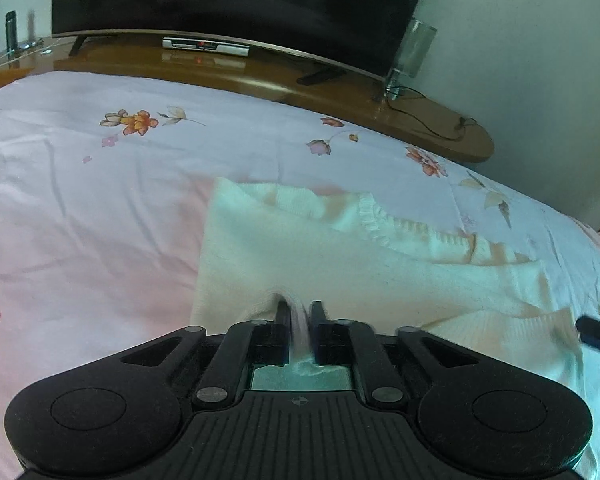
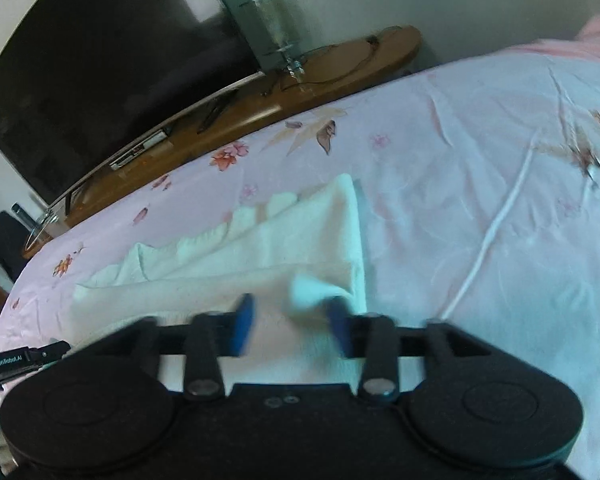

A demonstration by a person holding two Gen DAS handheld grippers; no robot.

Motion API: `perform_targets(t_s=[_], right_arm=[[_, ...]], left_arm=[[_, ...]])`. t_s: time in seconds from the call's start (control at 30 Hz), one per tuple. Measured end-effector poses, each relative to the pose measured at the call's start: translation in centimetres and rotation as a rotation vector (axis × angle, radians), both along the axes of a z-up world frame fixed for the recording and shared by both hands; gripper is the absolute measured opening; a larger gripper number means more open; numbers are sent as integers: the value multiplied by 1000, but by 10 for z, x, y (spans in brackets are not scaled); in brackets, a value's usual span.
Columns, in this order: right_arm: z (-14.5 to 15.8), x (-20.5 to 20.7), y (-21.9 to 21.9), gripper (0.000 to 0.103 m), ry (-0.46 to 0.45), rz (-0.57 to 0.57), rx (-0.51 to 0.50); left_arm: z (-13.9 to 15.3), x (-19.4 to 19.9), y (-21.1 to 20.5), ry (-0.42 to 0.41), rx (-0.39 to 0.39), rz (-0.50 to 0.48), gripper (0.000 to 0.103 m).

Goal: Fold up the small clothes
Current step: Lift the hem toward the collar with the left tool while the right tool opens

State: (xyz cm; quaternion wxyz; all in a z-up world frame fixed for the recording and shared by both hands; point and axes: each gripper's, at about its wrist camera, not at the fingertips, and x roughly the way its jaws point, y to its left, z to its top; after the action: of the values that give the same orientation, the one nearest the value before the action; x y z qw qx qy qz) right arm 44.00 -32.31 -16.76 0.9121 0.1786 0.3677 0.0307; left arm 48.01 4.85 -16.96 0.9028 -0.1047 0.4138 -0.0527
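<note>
Cream knit garment [image 1: 300, 264] is lying limp on the bed [image 1: 80, 208]; left tongs [image 1: 300, 312] are pinching its hem, right tongs [image 2: 290, 320] are released.

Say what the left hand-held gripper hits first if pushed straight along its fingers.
The white knit garment: cloth already sits between the left hand-held gripper fingers. Beyond lies the floral bedsheet; depth there is unclear.

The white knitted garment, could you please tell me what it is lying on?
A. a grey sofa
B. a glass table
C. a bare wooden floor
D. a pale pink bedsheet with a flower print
D: the white knitted garment lies spread on the pale pink bedsheet printed with orange and pink flowers, with the wooden TV stand beyond the bed's far edge.
</note>
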Motion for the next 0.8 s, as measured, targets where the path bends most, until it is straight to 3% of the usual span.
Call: perform_targets(t_s=[0.03, 0.1, 0.17, 0.3, 0.43, 0.57, 0.63, 0.67, 0.7, 0.73, 0.77, 0.8], right_arm=[[4, -1, 0, 59, -21, 8, -30], [8, -3, 1, 59, -48, 30, -87], [7, -3, 1, 59, -49, 48, -139], [-1, 4, 4, 59, -33, 83, -187], [-6, 8, 8, 56, -18, 104, -194], [-9, 13, 9, 48, -2, 123, -207], [-11, 16, 7, 47, 4, 126, -198], [-11, 18, 6, 45, 3, 129, -198], [-12, 20, 7, 43, 6, 135, -202], [-13, 21, 8, 34, 8, 139, -214], [-13, 21, 9, 19, 5, 141, -231], [-12, 20, 10, 16, -1, 145, -251]], left_arm=[[3, -3, 2, -16, 24, -9, 51], [12, -14, 5, -82, 89, -17, 91], [20, -22, 7, -142, 132, -40, 94], [16, -12, 9, -121, 177, -110, 93], [7, 1, -7, -108, 214, -220, 71], [-8, 17, -17, -62, 219, -247, 47], [-14, 21, -18, -46, 219, -253, 28], [-15, 22, -19, -47, 227, -247, 23], [-14, 21, -19, -48, 229, -238, 11], [-14, 20, -19, -47, 221, -231, 5], [-12, 19, -18, -52, 216, -223, 4], [-9, 15, -19, -65, 217, -218, 3]])
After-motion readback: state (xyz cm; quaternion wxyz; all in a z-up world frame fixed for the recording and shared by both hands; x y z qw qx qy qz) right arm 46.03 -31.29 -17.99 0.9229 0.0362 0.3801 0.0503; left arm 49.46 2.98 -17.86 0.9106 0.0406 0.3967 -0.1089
